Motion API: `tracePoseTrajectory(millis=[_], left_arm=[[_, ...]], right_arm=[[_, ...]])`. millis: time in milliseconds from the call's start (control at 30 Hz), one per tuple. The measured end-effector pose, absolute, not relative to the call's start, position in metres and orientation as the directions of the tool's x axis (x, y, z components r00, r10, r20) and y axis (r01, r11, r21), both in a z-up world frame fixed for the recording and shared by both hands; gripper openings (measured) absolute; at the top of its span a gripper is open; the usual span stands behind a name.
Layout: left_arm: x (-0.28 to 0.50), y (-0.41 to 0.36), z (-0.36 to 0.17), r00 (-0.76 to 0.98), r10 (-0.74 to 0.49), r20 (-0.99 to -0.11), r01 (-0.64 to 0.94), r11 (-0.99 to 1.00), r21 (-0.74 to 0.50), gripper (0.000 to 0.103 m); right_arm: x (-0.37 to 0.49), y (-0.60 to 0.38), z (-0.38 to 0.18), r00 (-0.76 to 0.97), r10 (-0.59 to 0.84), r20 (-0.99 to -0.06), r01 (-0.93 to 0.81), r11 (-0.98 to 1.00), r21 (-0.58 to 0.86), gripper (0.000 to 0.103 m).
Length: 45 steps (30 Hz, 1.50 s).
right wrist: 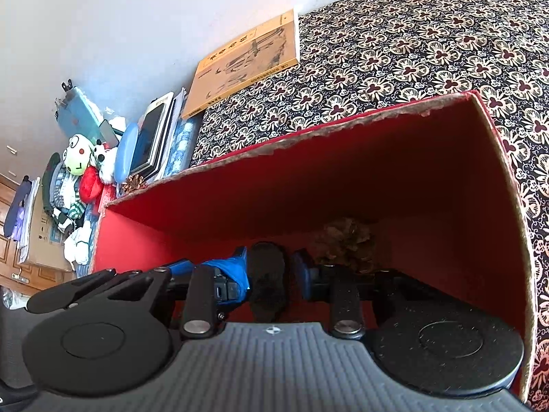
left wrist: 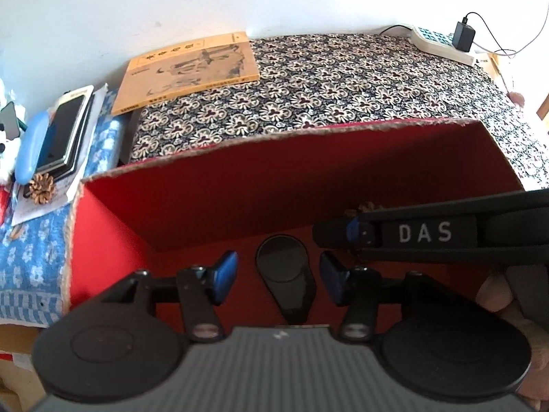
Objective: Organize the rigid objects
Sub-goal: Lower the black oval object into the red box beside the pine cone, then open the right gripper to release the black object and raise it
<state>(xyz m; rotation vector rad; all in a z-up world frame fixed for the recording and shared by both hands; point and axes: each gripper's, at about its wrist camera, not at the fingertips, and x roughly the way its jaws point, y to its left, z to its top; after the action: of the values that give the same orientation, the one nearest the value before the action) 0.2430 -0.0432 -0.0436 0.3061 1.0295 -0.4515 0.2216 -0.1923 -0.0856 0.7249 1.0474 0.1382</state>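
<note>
**Jaws crowded inside red box [left wrist: 240,185]**

Jaws of left gripper [left wrist: 278,271] released, spread either side of black object [left wrist: 291,292] lying on box floor, not pressing it. Right gripper [left wrist: 352,231] just beside, near pine cone [right wrist: 346,240]; clenched or not, cannot tell. Likely trouble: grippers knocking together, object rolling away, cone nudged. Readable: "DAS" on right gripper. Book [left wrist: 188,68] title too blurred.

My L gripper [left wrist: 278,269] tilts steeply down, jaws apart, pads touching nothing. R gripper [left wrist: 329,233] crosses just ahead of it, fingers nearly together; can't tell if gripping. R hand [left wrist: 494,295] wraps its handle.
</note>
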Motion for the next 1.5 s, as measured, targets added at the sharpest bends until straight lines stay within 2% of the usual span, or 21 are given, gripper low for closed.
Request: tracePoseTrajectory(millis=[833,1167,1500], left_arm=[[0.243,-0.042,-0.043,0.499,-0.123,-0.858,0.419,0.901,0.115,0.060],[0.240,-0.042,-0.042,0.517,-0.118,-0.848,0.412,0.902,0.126,0.060],[0.239,-0.041,-0.040,0.530,-0.125,-0.839,0.404,0.907,0.120,0.065]], right_arm=[[0.221,-0.194,-0.090,0.494,0.391,-0.776,0.278,0.775,0.568,0.014],[0.216,-0.195,-0.084,0.542,0.391,-0.744,0.237,0.778,0.582,0.015],[0.213,-0.194,-0.079,0.579,0.368,-0.727,0.226,0.785,0.577,0.015]])
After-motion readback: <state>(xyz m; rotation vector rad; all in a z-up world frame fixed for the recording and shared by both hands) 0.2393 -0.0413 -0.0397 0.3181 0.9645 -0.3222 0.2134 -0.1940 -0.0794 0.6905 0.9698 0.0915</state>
